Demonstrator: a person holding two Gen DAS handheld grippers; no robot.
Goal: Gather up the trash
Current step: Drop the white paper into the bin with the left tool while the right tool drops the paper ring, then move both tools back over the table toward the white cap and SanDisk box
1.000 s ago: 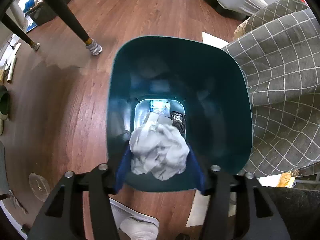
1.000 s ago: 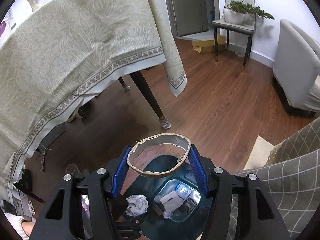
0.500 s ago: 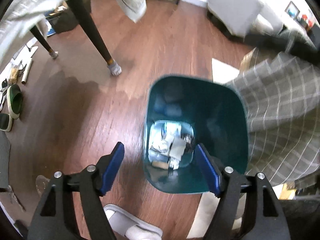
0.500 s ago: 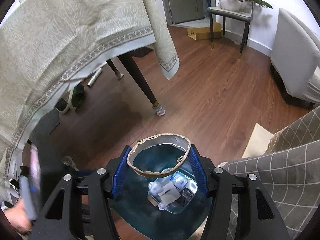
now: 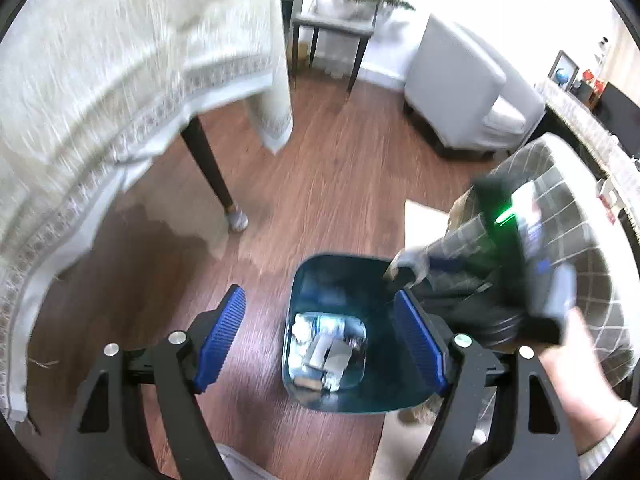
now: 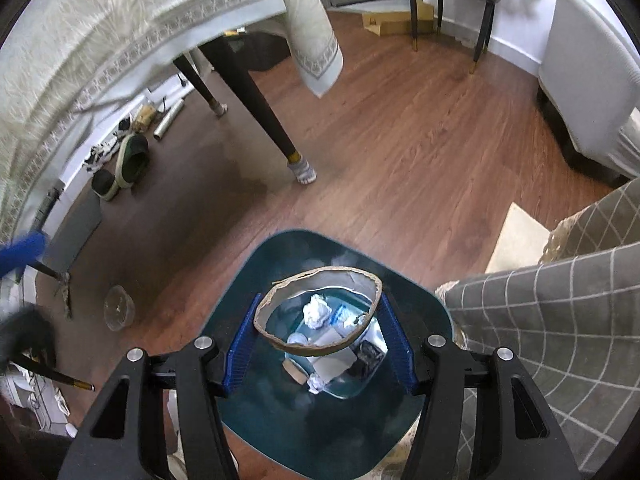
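Observation:
A teal trash bin (image 5: 304,280) stands on the wooden floor, with crumpled paper and wrappers at its bottom; it also shows in the right wrist view (image 6: 248,272). My left gripper (image 5: 322,336) is open and empty, held above the bin. My right gripper (image 6: 318,344) is shut on a torn cardboard ring (image 6: 320,274) and holds it right over the bin's mouth. A crumpled white paper ball (image 6: 317,311) lies in the bin. The right gripper's body (image 5: 516,264) shows blurred at the right of the left wrist view.
A table with a pale tablecloth (image 6: 120,40) stands at the left, its dark leg (image 6: 264,120) in a sock. A checked grey blanket (image 6: 560,320) lies right of the bin. A clear plastic cup (image 6: 119,307) and slippers (image 6: 130,160) lie on the floor at left.
My left gripper opened and dropped the crumpled paper into the bin, then rose and pulled back. My right gripper moved down over the bin with the cardboard ring.

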